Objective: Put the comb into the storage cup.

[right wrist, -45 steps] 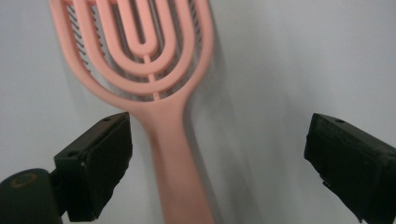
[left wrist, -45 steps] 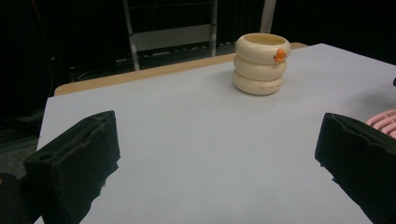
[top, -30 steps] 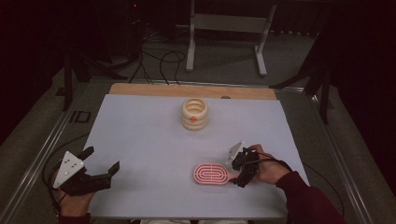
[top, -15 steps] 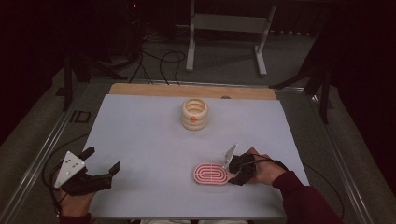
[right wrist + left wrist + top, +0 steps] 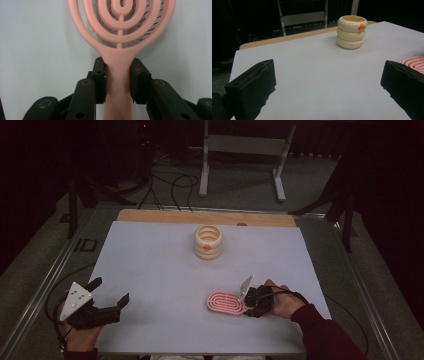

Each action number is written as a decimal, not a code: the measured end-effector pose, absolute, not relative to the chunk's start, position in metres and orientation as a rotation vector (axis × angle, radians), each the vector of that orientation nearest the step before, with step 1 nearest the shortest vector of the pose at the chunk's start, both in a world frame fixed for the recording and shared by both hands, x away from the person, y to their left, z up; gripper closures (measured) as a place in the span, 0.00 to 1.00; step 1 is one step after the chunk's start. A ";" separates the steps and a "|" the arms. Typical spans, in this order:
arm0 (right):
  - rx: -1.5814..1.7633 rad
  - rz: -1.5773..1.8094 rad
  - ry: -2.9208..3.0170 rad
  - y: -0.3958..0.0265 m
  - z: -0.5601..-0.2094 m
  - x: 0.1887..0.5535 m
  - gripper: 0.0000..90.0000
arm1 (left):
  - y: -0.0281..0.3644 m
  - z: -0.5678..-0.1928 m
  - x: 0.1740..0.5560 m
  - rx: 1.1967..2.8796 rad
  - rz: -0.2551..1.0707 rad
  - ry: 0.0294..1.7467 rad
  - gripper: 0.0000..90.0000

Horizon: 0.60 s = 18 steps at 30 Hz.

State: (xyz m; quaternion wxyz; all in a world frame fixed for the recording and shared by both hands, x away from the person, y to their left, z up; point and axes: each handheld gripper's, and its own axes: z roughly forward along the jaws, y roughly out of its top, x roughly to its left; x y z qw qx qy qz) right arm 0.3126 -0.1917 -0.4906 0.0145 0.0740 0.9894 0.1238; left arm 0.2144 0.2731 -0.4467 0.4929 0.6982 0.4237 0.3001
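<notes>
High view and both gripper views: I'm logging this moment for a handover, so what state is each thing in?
Pink plastic hairbrush with looped ribs: lying flat on the table, handle clamped.
Right gripper: jaws have just been closing, pads now pressing both sides of the brush handle.
Left gripper: jaws wide open, nothing between them, low over the table.
Cream ringed cup with an orange knob: upright, open at the top, untouched.
White table sheet: flat.

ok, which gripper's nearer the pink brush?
Right. The right gripper has just closed its jaws on the pink brush handle, pads on both sides. The left gripper sits open at the table's near left corner, well clear of it.
</notes>
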 end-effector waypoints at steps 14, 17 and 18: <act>0.292 0.456 3.026 -0.195 -0.489 0.304 0.78 | 0.270 -0.445 0.214 1.699 0.723 1.024 0.00; 0.303 0.473 3.010 -0.195 -0.488 0.304 0.78 | 0.268 -0.445 0.215 1.702 0.716 1.024 0.00; 0.299 0.484 3.001 -0.196 -0.487 0.305 0.78 | 0.267 -0.445 0.215 1.704 0.714 1.024 0.00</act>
